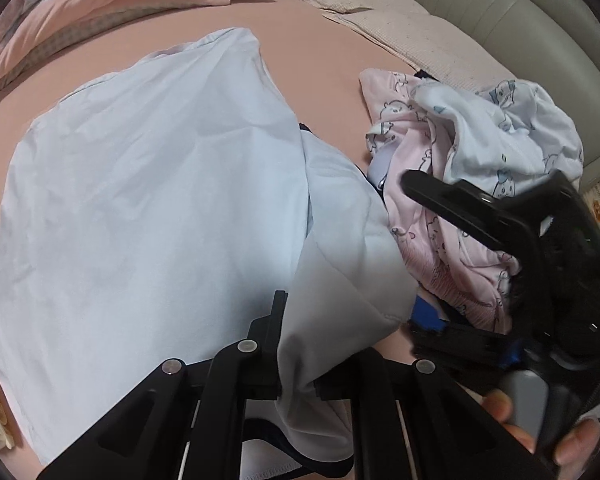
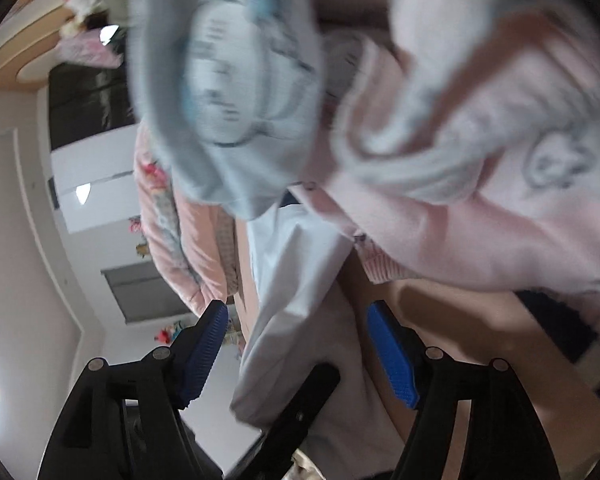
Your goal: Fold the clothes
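A pale blue garment point(image 1: 148, 184) lies spread over the pink bed sheet point(image 1: 312, 40), with one side folded inward. My left gripper point(image 1: 312, 332) is at the bottom of the left wrist view, shut on a bunched fold of that garment; the cloth hides its right finger. My right gripper point(image 2: 298, 312) is open, its blue pads point(image 2: 204, 356) wide apart around the same pale blue fold point(image 2: 296, 280). In the left wrist view the right gripper point(image 1: 432, 320) sits just right of the fold, held by a person's hand point(image 1: 576, 440).
A crumpled pile of pink and white printed clothes point(image 1: 472, 152) lies right of the blue garment and fills the top of the right wrist view point(image 2: 440, 140), blurred. A pink quilt point(image 1: 100, 4), a beige blanket point(image 1: 384, 16) and a grey padded headboard point(image 1: 532, 28) border the bed.
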